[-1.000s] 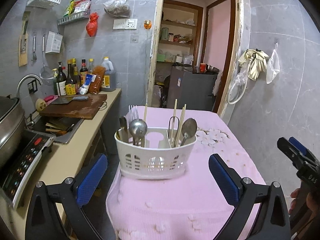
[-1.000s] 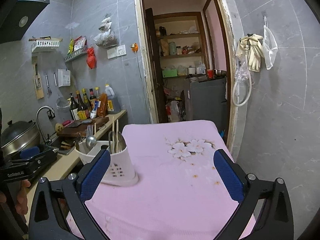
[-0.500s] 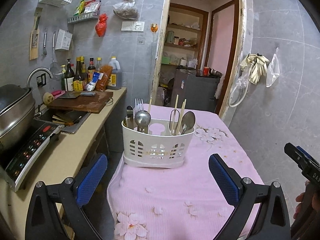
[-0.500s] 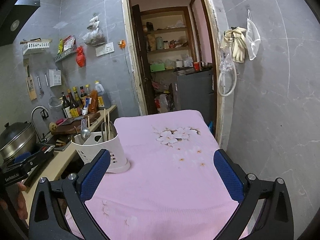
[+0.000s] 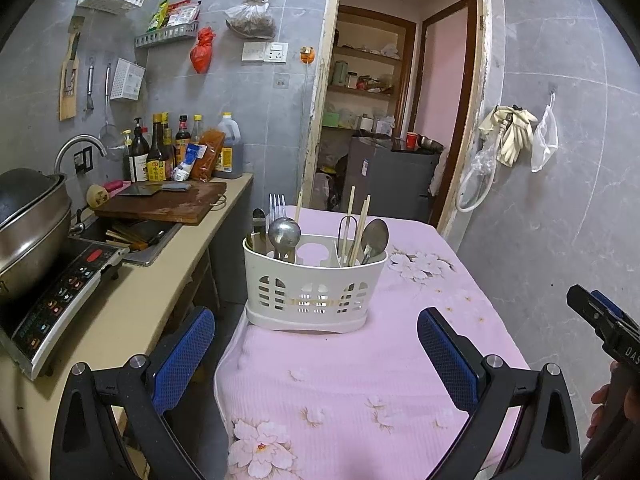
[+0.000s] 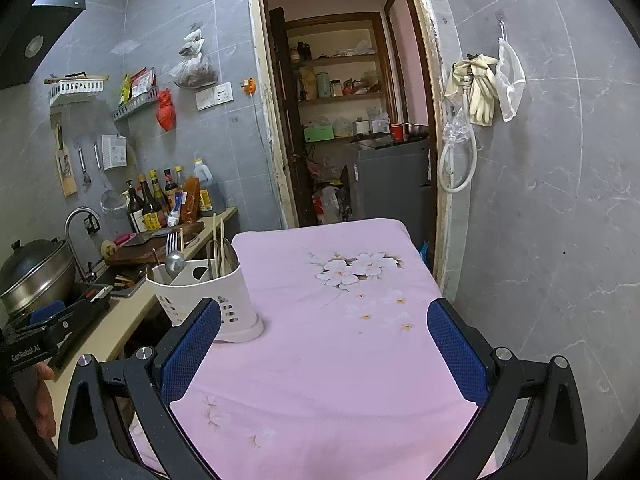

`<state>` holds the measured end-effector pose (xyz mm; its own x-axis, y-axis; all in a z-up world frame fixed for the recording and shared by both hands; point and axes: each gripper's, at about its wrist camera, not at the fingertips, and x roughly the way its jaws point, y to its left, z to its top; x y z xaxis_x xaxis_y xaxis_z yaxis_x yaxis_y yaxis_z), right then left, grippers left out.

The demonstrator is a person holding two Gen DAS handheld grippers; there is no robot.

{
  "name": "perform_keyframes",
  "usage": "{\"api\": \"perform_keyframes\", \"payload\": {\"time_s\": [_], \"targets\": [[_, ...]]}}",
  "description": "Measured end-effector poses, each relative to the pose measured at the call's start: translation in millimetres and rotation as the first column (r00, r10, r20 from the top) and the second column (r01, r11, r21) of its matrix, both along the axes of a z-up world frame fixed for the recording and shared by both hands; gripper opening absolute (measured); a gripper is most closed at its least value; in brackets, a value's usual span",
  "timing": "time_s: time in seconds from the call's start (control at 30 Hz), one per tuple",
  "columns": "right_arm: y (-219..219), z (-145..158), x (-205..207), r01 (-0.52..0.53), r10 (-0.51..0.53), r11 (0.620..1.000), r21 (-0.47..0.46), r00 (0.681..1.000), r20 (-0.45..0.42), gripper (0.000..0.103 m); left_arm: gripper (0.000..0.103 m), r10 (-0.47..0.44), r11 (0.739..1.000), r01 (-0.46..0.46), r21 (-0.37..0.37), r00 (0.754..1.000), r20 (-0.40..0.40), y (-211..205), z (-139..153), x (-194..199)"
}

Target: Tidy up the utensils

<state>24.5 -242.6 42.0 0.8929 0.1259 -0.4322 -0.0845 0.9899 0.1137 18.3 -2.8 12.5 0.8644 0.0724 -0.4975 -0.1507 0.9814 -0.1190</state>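
We see the white utensil caddy (image 5: 316, 284) upright near the left edge of the pink-clothed worktop (image 5: 400, 360), holding spoons, a fork (image 5: 277, 205) and chopsticks (image 5: 362, 224). Left gripper (image 5: 316, 356) jaws spread wide, empty, short of the caddy. Right gripper (image 6: 324, 350) likewise apart, nothing between, over bare cloth.

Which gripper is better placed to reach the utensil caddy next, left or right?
Left, probably. The caddy sits centred ahead of the open left gripper. In the right wrist view it lies off beside the left finger of the open right gripper.
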Motion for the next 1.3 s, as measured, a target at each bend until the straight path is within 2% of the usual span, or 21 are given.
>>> {"api": "perform_keyframes", "payload": {"time_s": [1.3], "targets": [[6.3,-5.8,0.2,-0.007,0.007,1.0,-0.003,1.0,-0.014,0.101,0.102,-0.001,1.0,0.001,0.001,1.0,-0.002,2.0,-0.3,1.6]]}}
